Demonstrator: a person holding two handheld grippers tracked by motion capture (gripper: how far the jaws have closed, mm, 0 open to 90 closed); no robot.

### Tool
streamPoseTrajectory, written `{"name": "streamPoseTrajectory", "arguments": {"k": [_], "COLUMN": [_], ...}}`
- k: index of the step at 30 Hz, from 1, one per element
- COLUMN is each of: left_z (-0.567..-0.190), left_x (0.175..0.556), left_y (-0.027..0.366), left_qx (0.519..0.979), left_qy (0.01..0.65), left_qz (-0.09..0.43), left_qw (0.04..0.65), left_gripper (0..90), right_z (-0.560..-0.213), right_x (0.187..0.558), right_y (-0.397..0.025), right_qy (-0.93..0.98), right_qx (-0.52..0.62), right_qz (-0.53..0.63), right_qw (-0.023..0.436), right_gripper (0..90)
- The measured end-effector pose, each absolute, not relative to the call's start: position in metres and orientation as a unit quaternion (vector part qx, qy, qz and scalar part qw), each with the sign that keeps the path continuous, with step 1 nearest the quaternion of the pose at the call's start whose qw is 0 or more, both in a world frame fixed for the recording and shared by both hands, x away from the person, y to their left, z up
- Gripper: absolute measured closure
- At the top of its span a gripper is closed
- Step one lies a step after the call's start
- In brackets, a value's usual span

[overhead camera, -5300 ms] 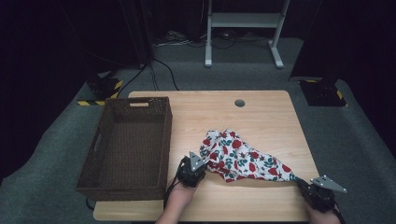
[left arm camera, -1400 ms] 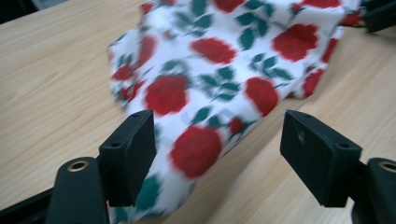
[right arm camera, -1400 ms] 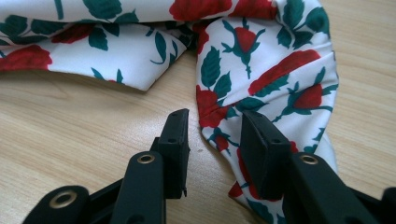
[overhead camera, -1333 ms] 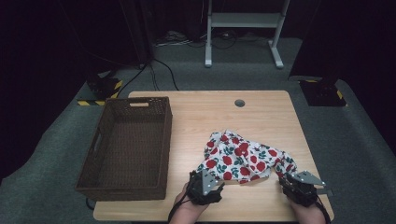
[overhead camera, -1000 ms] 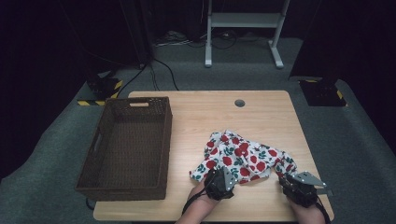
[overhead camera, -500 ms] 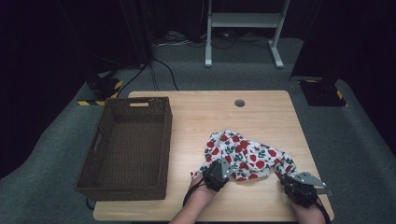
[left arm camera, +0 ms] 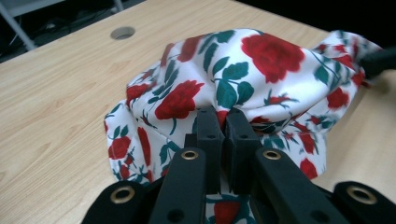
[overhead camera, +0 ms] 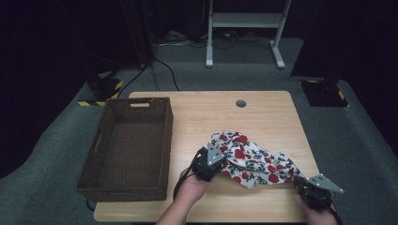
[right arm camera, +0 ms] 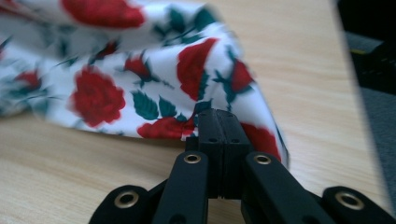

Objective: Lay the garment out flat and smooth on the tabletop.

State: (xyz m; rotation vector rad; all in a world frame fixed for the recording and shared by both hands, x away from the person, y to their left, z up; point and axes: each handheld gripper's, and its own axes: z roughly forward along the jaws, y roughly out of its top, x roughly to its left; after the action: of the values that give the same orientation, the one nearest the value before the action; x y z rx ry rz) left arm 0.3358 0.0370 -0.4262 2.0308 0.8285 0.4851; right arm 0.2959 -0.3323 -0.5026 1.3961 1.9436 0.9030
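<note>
A white cloth printed with red roses (overhead camera: 253,158) lies bunched on the right half of the wooden table (overhead camera: 211,112). My left gripper (overhead camera: 212,161) is shut on the cloth's near left edge, and in the left gripper view the cloth (left arm camera: 243,79) humps up past the closed jaws of the left gripper (left arm camera: 225,119). My right gripper (overhead camera: 305,183) sits at the table's near right corner, shut on the cloth's right end. In the right gripper view the cloth (right arm camera: 140,79) stretches left from the pinched jaws of the right gripper (right arm camera: 219,119).
A dark woven basket (overhead camera: 129,143) with nothing in it takes up the table's left side. A round cable hole (overhead camera: 241,103) sits near the far edge. Grey carpet and a white stand's legs (overhead camera: 244,33) lie beyond the table.
My left gripper has carried its cloth edge to the right and forward, folding the cloth over itself. The right gripper has stayed near the front right corner, still holding its end.
</note>
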Motion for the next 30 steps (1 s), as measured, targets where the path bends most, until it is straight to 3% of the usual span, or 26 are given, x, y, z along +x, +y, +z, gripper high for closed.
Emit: {"name": "streamPoseTrajectory", "arguments": {"k": [5,16,19,24,30], "left_z": [-0.427,-0.482,-0.491,-0.487,-0.484], "left_x": [0.332,0.389,0.391,0.373,0.346], "left_y": [0.045,0.058,0.057,0.063,0.072], "left_qx": [0.816,0.814,0.810,0.793,0.782], "left_qy": [0.336,0.413,0.421,0.418,0.417], "left_qz": [0.191,0.176,0.182,0.210,0.217], "left_qw": [0.430,0.368,0.366,0.391,0.410], "left_gripper": [85.3,85.3,77.4,54.3,46.6], "right_z": [-0.497,-0.507,-0.510,-0.498,-0.479], "right_x": [0.294,0.315,0.317,0.309,0.293], "right_y": [-0.343,-0.360,-0.360,-0.358,-0.336], "right_qy": [0.713,0.706,0.707,0.696,0.705], "right_qx": [0.532,0.555,0.556,0.548,0.516], "right_qz": [0.349,0.337,0.336,0.354,0.376], "right_qw": [0.294,0.284,0.281,0.300,0.309], "right_gripper": [90.0,90.0,87.5,69.1,65.5]}}
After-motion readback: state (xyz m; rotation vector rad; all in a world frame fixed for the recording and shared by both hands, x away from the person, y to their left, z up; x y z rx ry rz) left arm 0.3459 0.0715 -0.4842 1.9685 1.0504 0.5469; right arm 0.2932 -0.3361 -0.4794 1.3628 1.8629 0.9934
